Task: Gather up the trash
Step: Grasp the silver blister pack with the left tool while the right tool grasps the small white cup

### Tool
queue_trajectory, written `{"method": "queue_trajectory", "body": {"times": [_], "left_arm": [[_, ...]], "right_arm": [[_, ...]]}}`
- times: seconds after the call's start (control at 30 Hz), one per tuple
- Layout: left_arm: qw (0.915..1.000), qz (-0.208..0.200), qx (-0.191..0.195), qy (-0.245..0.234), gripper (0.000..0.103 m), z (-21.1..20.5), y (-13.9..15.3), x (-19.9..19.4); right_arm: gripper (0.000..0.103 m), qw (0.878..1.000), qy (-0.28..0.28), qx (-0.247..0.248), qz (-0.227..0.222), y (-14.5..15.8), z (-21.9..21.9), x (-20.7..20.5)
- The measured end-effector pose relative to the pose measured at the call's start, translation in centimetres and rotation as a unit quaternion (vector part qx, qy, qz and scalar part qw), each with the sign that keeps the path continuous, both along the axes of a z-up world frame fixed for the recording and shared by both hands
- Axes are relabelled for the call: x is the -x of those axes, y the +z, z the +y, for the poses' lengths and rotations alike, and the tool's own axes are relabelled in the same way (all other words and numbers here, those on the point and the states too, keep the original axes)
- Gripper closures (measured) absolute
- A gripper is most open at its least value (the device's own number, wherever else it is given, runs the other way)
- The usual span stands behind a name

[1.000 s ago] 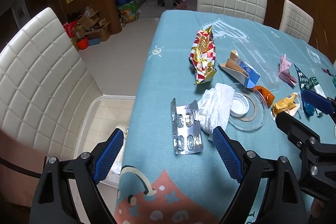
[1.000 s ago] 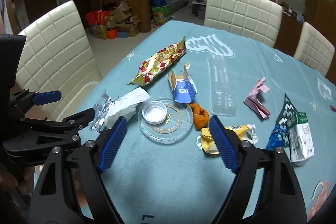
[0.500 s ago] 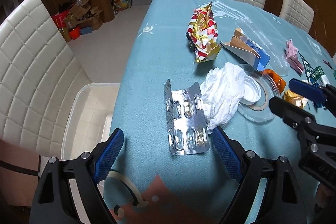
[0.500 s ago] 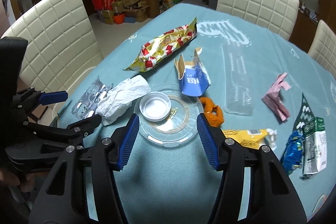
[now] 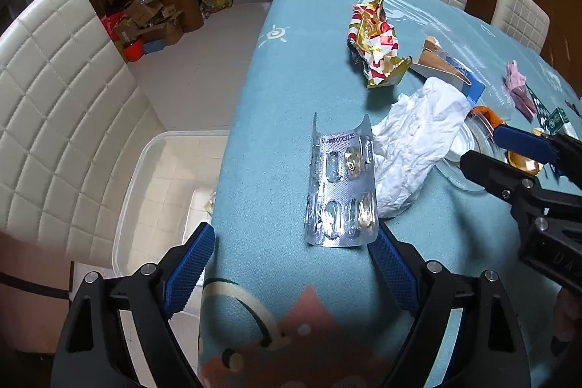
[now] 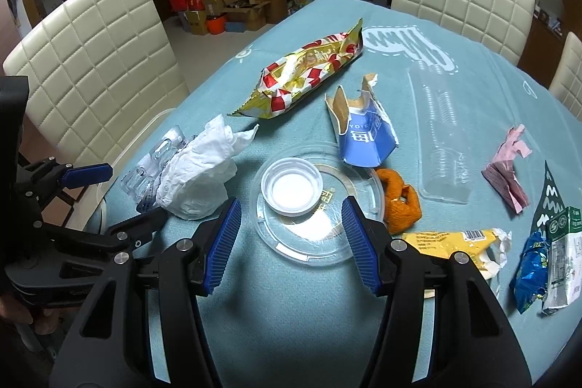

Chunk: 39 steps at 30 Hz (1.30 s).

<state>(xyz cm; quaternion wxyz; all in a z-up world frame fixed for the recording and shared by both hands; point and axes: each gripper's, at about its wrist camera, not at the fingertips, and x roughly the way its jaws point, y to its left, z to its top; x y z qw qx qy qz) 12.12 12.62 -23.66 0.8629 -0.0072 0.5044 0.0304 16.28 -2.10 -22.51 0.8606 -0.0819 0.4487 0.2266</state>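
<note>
Since the earlier frames, the left tongs (image 5: 291, 260) have been brought closer to the silver foil blister pack of pills (image 5: 340, 190), and the right tongs (image 6: 291, 240) have been narrowed, though a gap is still kept and nothing is held. The left tongs are spread wide and empty. The pack lies on the teal-clothed counter (image 5: 269, 119), its long axis from 6 to 12 o'clock, touching the crumpled white tissue (image 5: 418, 151) at 3 o'clock.

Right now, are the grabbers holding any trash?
No. The left gripper is open with the pill blister pack just ahead, untouched. The right gripper is open above the clear plastic lid.
</note>
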Motion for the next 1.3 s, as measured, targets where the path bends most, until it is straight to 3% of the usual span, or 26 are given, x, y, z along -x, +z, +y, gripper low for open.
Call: {"method": "queue_trajectory", "body": {"times": [0.53,1.2,1.3], "left_arm": [[0.9997,-0.024,0.001,0.010,0.019,0.9,1.4,1.2],[0.9995,-0.024,-0.011,-0.015,0.020,0.1,0.1,-1.7],[0.9996,-0.023,-0.005,-0.015,0.029,0.1,-0.1,-2.0]], "right_arm": [[0.042,1.000,0.002,-0.005,-0.006,0.6,0.3,0.9],[0.043,1.000,0.004,0.003,0.005,-0.9,0.6,-1.6],[0.046,1.000,0.005,-0.003,0.009,-1.1,0.5,-2.2]]}}
